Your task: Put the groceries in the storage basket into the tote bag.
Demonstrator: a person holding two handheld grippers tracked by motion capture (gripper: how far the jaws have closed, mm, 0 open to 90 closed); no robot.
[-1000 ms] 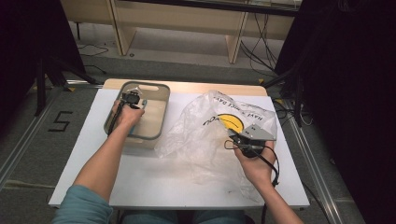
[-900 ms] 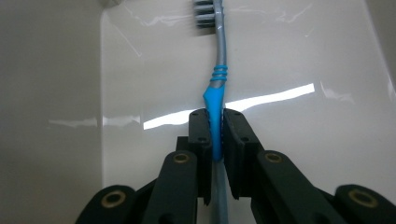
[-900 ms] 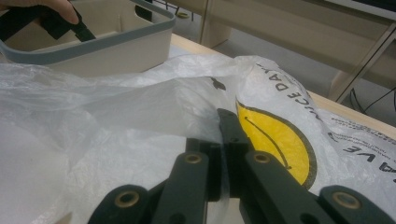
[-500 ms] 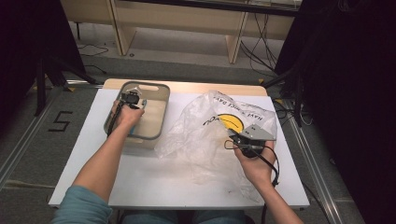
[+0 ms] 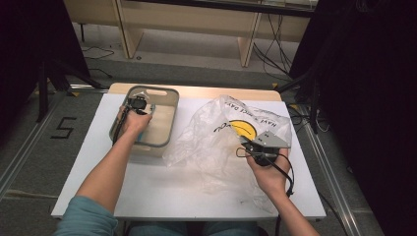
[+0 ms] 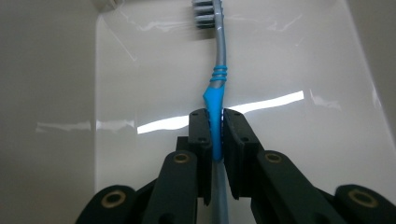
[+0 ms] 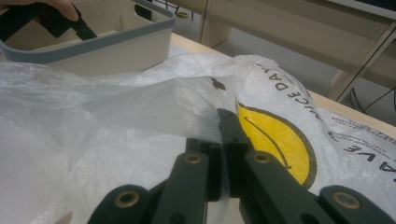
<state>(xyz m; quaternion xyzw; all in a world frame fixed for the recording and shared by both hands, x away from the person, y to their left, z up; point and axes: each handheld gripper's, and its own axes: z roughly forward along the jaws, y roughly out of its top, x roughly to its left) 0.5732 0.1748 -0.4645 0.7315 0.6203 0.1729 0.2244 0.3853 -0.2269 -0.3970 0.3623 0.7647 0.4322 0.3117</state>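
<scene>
We held a blue and grey plastic toothbrush [image 6: 215,98] clamped in the left gripper [image 6: 215,135], low inside the beige grey-rimmed tub [image 5: 164,96] at ten o'clock, seemingly to lift it. The right gripper [image 7: 223,154], at four o'clock, pinched the clear smiley-face plastic bag [image 7: 140,107], probably holding it ready.

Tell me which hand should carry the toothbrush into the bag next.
Left, probably. The left gripper is already shut on the toothbrush inside the bin. The right gripper is clamped on the plastic bag, so it seems better kept holding the bag.
</scene>
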